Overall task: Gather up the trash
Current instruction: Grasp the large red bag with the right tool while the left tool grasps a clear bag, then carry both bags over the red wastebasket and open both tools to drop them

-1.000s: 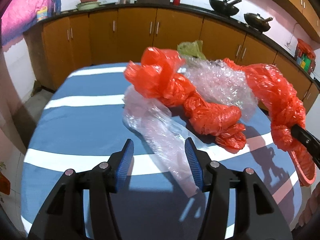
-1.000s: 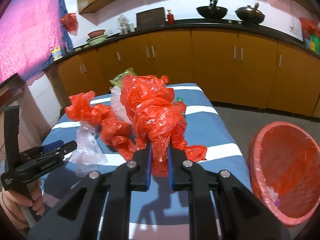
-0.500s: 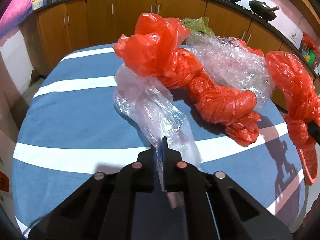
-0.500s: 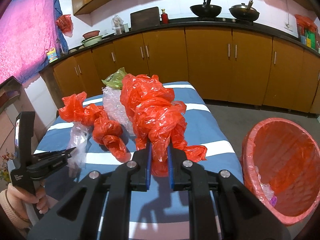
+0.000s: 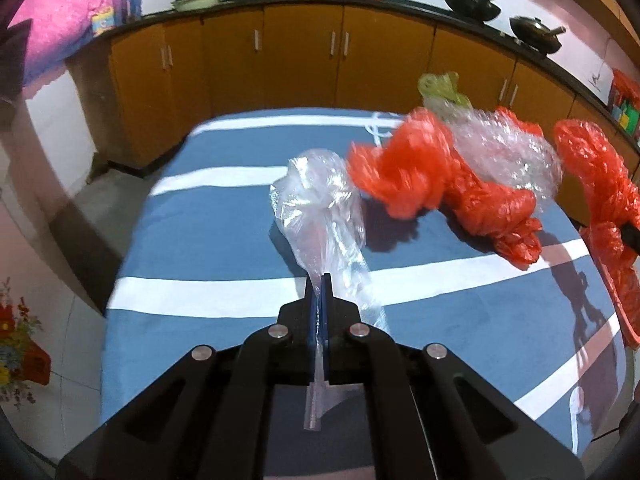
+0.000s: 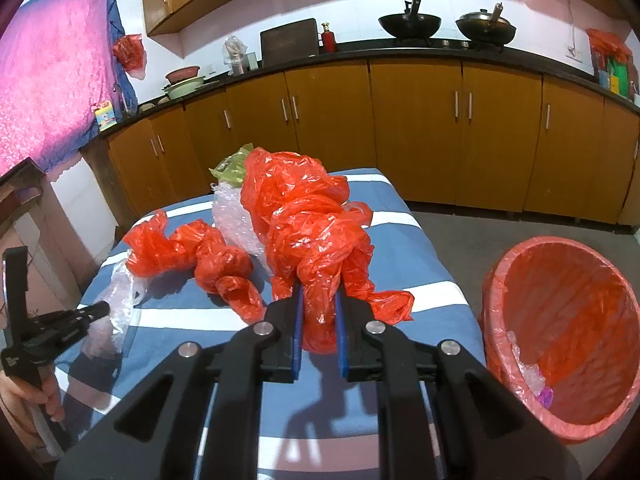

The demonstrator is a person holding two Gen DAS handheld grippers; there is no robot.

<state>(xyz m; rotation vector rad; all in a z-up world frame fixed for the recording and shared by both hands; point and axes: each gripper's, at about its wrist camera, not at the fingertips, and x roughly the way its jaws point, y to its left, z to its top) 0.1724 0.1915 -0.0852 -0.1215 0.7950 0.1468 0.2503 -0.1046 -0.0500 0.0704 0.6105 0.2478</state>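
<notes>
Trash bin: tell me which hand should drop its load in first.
Right. The right gripper is shut on the big red bag, and the trash bin sits just to its side. The left gripper pinches the clear bag at the table's far side from the bin.

The twisted red bag (image 5: 432, 168) at two o'clock smears with motion blur. The red bin (image 6: 560, 336) at four o'clock is cut by the frame edge; the scraps in its bottom are too small to name. The green wrapper (image 6: 232, 168) sits half hidden behind red plastic.
</notes>
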